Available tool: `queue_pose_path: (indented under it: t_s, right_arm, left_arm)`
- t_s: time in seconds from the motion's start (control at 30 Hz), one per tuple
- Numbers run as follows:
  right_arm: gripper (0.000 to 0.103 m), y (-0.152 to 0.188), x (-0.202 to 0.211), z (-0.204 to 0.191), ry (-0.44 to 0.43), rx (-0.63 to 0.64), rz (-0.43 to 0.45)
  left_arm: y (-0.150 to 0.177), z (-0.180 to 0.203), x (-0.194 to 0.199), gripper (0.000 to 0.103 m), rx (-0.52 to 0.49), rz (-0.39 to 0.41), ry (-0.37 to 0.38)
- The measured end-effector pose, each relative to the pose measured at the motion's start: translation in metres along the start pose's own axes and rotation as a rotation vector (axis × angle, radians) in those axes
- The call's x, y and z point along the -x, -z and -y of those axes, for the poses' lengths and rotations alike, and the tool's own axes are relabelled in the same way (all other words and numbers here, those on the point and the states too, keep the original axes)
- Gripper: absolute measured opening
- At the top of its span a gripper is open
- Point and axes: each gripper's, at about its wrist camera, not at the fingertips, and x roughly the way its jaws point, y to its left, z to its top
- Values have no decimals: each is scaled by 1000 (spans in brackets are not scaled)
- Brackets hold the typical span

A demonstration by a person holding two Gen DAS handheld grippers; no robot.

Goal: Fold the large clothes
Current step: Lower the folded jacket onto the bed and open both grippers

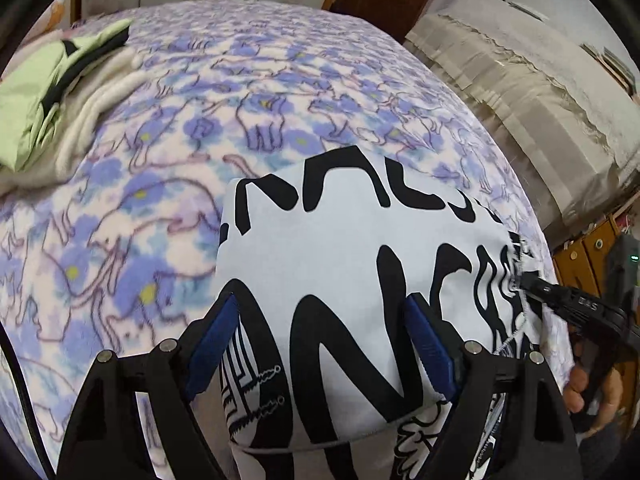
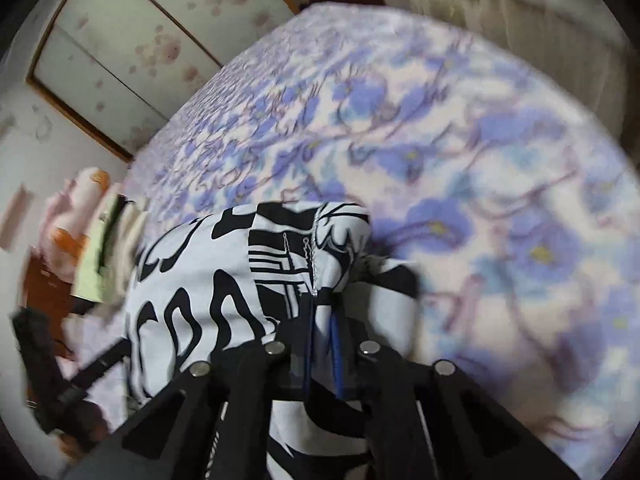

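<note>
Lying across the lower middle of both views, the white garment (image 1: 340, 264) with bold black lettering rests on the purple floral blanket (image 1: 168, 184). The left gripper (image 1: 320, 344) stands wide apart over the cloth, released. The right gripper (image 2: 322, 312) is clenched on a bunched fold of the garment. Folded green clothes (image 1: 44, 92) sit at upper left.

Big black letters on the white garment (image 1: 348, 240) cannot be read.
</note>
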Motion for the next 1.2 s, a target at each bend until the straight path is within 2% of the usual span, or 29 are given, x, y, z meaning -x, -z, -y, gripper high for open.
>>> queue_pose_path:
  t_s: [0.03,0.07,0.13,0.23,0.37,0.63,0.8,0.97,1.03,1.1,1.13,1.2]
  right_arm:
    - [5,5,2,1,19,5,19]
    - [2,12,-2,5,76,10,21]
    - [2,19,-19,20,77,-36,-30]
    - [4,20,-18,20,78,-32,-27]
    - [7,18,6,-3,141,42,6]
    - [7,33,54,-18,130,73,14]
    - [20,62,74,-30,138,114,-7]
    - [35,98,90,-40,134,147,-44]
    - [36,109,94,-45,144,161,-62]
    - [44,119,99,-51,159,182,-76]
    - [53,122,102,-55,168,196,-78]
    - [63,127,111,-64,161,226,-73]
  left_arm:
    - [1,1,-2,83,-8,3,-7]
    - [5,3,-6,85,-24,16,-23]
    - [10,7,-9,87,-50,25,-54]
    - [10,10,-7,88,-58,28,-73]
    - [8,7,0,88,-33,0,-80]
    - [25,24,43,88,-89,-10,-113]
    - [48,30,79,89,-109,-6,-129]
    - [76,25,98,89,-96,-72,-130]
    - [85,22,105,89,-89,-88,-135]
    - [94,19,113,99,-76,-106,-136]
    - [97,17,116,102,-70,-109,-131]
    - [101,12,125,102,-50,-109,-116]
